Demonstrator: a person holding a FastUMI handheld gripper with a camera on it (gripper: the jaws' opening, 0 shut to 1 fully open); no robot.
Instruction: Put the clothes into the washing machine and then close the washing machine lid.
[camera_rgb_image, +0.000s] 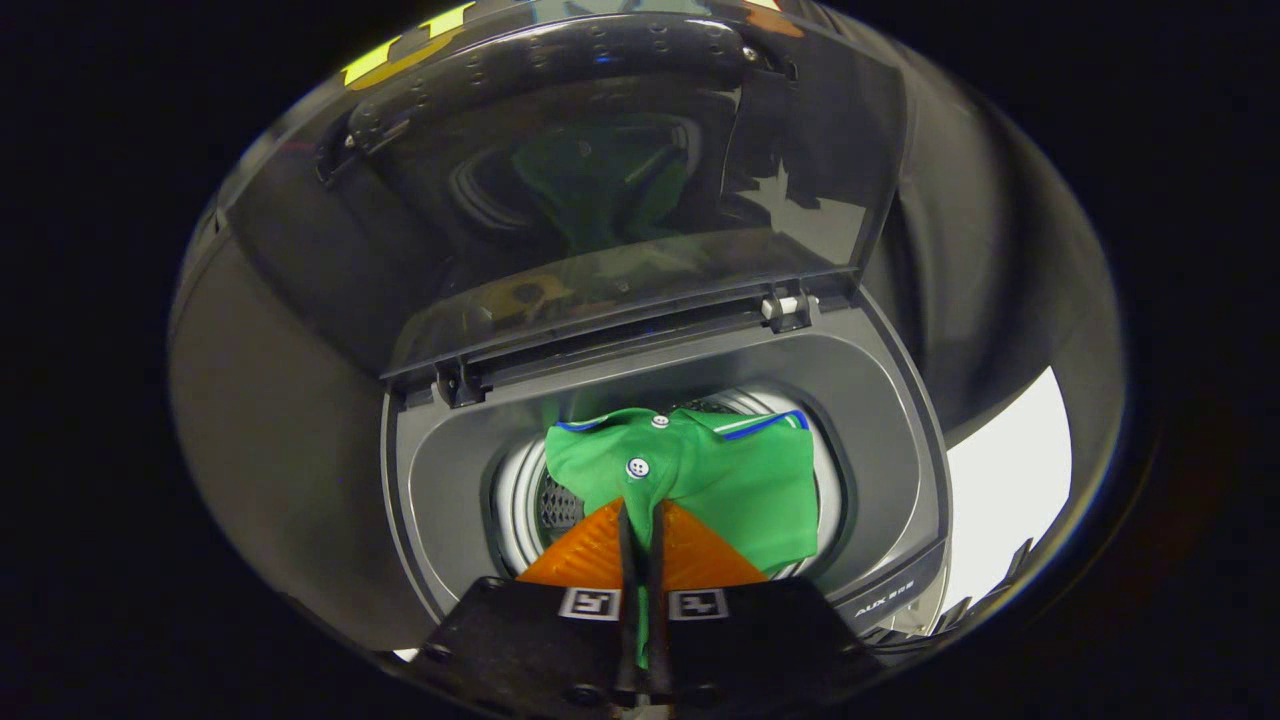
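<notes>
A green shirt (720, 480) with white buttons and a blue-trimmed collar hangs over the round drum opening (520, 500) of the top-loading washing machine (880, 420). My gripper (640, 512) is shut on the shirt's fabric, a thin strip of green showing between the two fingers. The shirt spreads ahead of the fingers and to their right, above the drum. The machine's dark see-through lid (600, 180) stands raised beyond the opening, hinged at the back, with a faint green reflection in it.
Two hinges (455, 385) hold the lid at the back rim. The grey top panel of the machine surrounds the drum. A pale floor patch (1010, 480) lies to the right of the machine. Black booth cloth hangs behind.
</notes>
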